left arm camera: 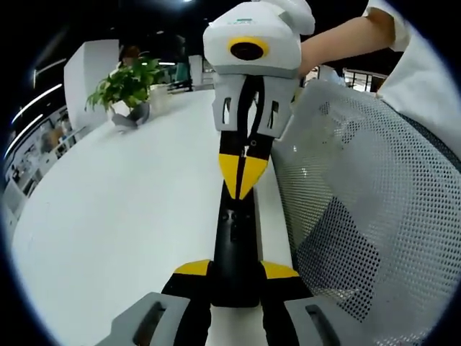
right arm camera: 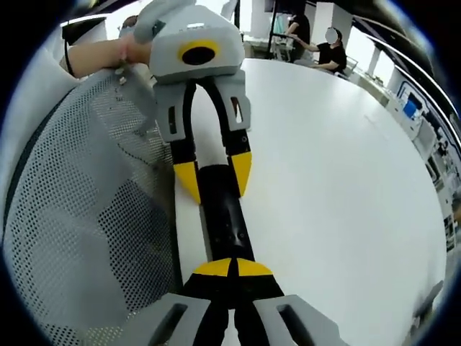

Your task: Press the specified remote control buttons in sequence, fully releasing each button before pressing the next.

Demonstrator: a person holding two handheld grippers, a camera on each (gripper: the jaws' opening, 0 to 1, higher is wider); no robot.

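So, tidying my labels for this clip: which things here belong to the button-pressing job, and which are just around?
Job:
remote control
left hand-held gripper, jaws clamping the remote
right hand-held gripper, shut tips on it

Just around:
potted plant
mesh chair back
white table

The right gripper, jaws together, presses the remote, which the left gripper clamps.

The remote's near end is hiding between the left gripper's jaws, its buttons reading too small. The right gripper's tips are covering its other end.
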